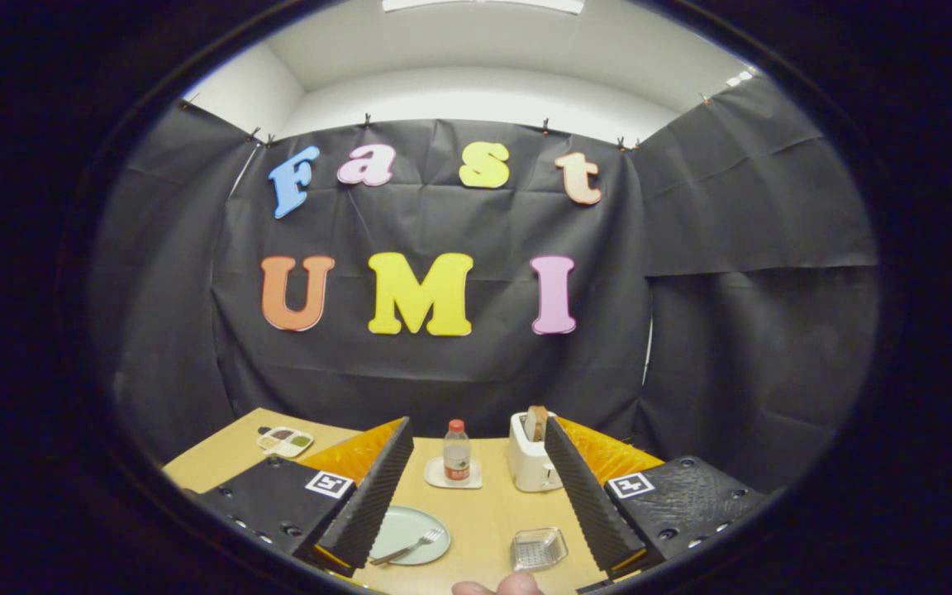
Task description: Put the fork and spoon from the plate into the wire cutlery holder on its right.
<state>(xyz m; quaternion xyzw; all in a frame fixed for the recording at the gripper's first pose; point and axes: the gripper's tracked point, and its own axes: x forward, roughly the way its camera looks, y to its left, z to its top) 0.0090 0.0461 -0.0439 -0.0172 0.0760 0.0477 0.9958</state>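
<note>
Well, the fork lies on the plate, tines toward the far side, partly tucked behind the left finger. I can't make out a spoon; it may be hidden by that finger. To the plate's right, apart from it, sits a small clear holder, and nothing seems to be in it, so by my reckoning the job hasn't started: both pieces are yet to be lifted and dropped in. The gripper hangs above the table with its fingers spread wide, holding nothing, plate and holder both below and between them. Beyond stand a bottle on a coaster, a toaster, and a palette off left. A fingertip pokes in nearest me.
</note>
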